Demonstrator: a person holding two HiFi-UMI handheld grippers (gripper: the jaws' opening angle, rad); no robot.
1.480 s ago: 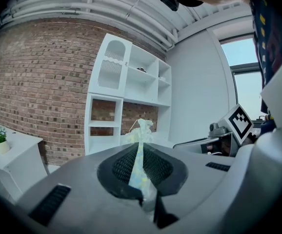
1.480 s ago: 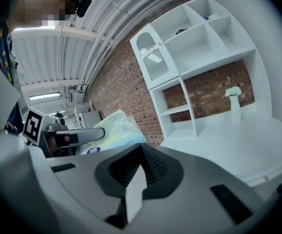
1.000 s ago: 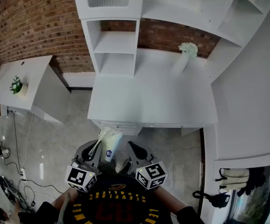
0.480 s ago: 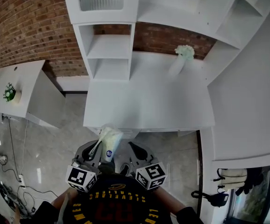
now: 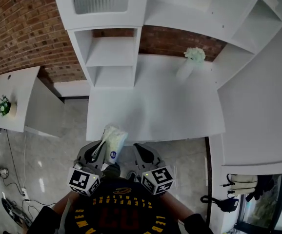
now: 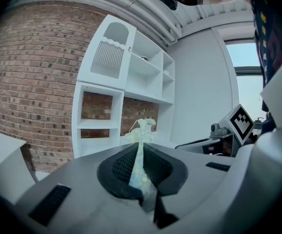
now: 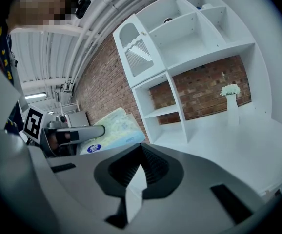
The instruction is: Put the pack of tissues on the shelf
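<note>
left gripper (image 6: 142, 182) fingers clenched on pack of tissues (image 6: 140, 140), just edge-on sliver between them; right gripper (image 7: 133, 179) fingers clenched, empty

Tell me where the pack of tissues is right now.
Head view, low and left of centre: the pack of tissues is pinched in the left gripper, at the white desk's front edge, with the right gripper alongside.
</note>
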